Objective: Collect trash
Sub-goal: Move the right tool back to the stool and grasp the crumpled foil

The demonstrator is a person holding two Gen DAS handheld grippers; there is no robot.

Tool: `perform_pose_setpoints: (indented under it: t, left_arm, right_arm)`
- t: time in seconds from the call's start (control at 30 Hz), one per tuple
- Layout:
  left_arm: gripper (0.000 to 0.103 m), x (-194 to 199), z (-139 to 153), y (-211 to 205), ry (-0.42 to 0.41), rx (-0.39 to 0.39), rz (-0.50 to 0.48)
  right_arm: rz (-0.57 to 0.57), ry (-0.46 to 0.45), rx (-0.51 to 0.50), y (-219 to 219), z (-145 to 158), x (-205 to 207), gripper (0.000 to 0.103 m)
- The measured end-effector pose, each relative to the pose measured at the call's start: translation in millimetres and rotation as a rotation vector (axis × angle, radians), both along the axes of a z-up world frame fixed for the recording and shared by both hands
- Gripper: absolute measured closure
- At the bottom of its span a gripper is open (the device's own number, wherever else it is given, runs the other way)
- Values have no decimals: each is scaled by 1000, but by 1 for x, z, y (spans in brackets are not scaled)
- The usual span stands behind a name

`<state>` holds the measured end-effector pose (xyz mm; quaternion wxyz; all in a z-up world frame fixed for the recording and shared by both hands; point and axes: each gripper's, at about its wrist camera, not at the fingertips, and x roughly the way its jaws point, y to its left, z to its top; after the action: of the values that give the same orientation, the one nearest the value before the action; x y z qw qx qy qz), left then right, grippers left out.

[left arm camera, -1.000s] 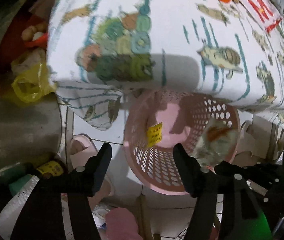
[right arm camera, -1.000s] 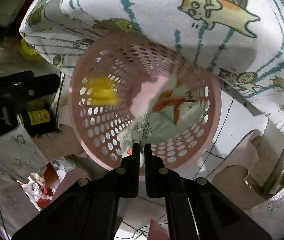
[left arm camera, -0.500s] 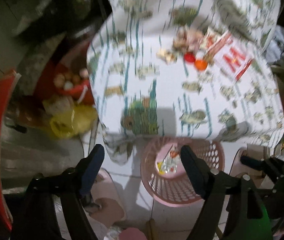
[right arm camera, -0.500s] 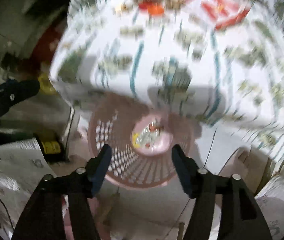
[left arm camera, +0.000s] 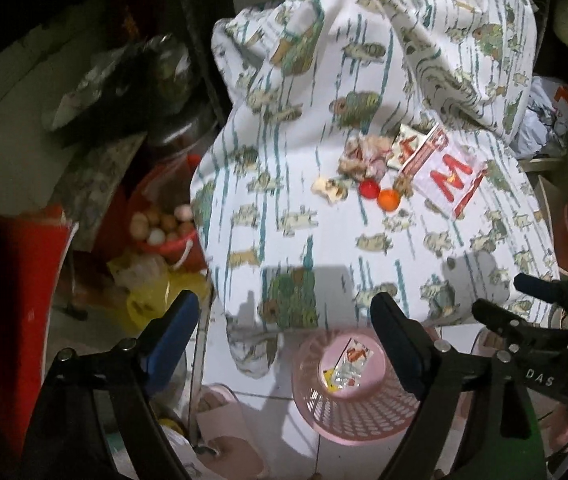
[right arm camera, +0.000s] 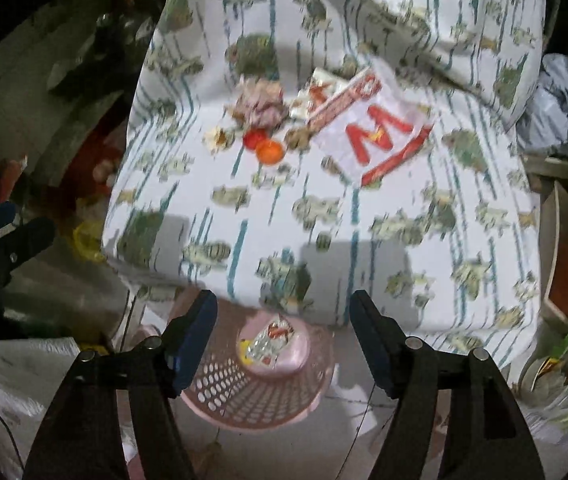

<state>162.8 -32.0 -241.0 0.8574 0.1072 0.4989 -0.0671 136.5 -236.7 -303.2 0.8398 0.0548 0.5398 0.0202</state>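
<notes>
Trash sits in two places. Some wrappers (left arm camera: 347, 368) already lie at the bottom of the pink basket (left arm camera: 348, 420), which stands on the floor tucked just under the worktop's (left arm camera: 304, 208) near edge, probably so scraps can be dropped straight down into it. The rest lies well up the cloth: a crumpled wad (left arm camera: 365, 156), a red cap (left arm camera: 368, 189) and orange cap (left arm camera: 389, 199) touching, and a white bag (left arm camera: 446, 176) with a red M. Both the left gripper (left arm camera: 284, 344) and right gripper (right arm camera: 283, 336) hover over the basket with jaws spread wide, holding nothing, free to reach the cluster next.
</notes>
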Motion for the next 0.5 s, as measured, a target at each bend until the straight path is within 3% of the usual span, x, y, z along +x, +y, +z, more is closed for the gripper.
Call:
perform_pose_setpoints:
  t: [0.3, 0.43, 0.5]
  left_arm:
    - [4, 47, 39, 0, -128, 1, -29]
    - [1, 62, 30, 10, -138, -24, 0]
    - [1, 72, 19, 13, -102, 10, 7]
  right_arm:
    - [9, -56, -14, -12, 43, 39, 32]
    - [10, -50, -34, -6, 44, 66, 30]
    - [1, -43, -22, -4, 41, 80, 29]
